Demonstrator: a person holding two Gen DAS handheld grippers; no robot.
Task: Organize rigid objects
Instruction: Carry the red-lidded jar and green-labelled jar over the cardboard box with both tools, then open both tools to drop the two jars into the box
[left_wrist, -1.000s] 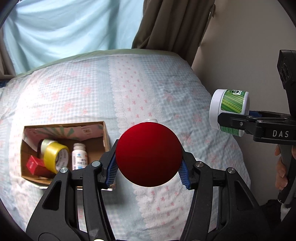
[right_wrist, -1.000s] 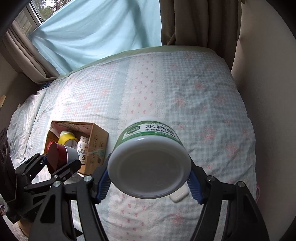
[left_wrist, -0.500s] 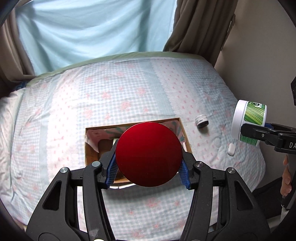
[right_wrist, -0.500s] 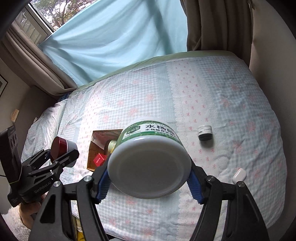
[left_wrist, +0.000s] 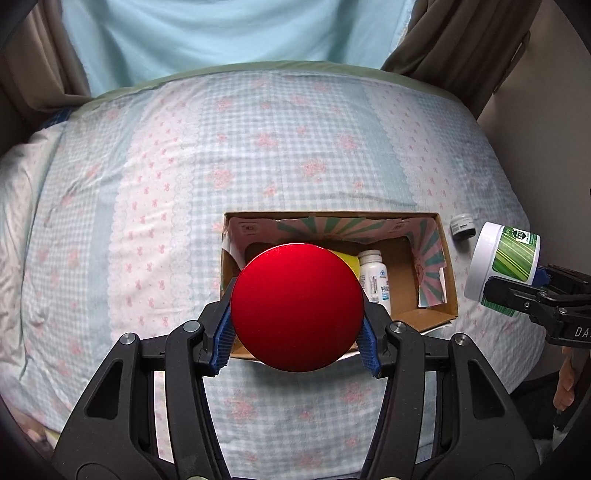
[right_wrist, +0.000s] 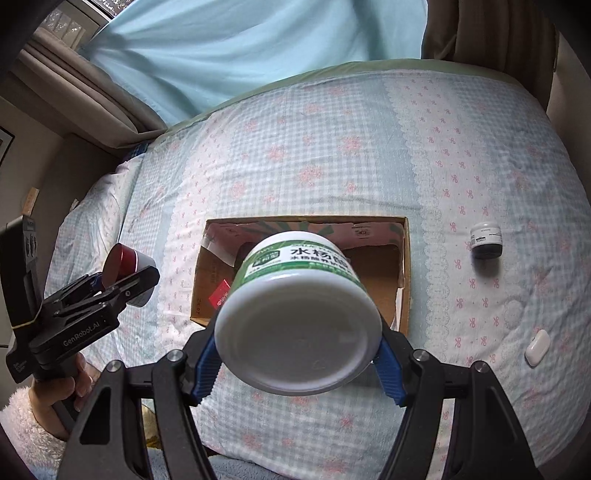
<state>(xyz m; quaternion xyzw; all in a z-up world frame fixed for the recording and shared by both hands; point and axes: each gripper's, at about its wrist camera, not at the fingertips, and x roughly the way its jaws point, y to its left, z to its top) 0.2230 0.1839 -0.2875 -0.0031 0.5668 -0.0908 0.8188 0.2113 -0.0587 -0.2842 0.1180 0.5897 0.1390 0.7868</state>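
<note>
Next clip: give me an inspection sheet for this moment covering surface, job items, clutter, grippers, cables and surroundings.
Surface: bed with a blue checked, pink-flowered quilt.
Job's things: open cardboard box on the quilt, holding a white pill bottle, something yellow and a red item; small dark jar and small white case lie loose to the box's right.
Clutter: nothing seen.
Grippers: left gripper clamps a red-lidded jar; right gripper clamps a green-labelled white tub; both are over the box.
Cables: nothing seen.
Surroundings: light blue curtain, brown drapes, wall on the right.
</note>
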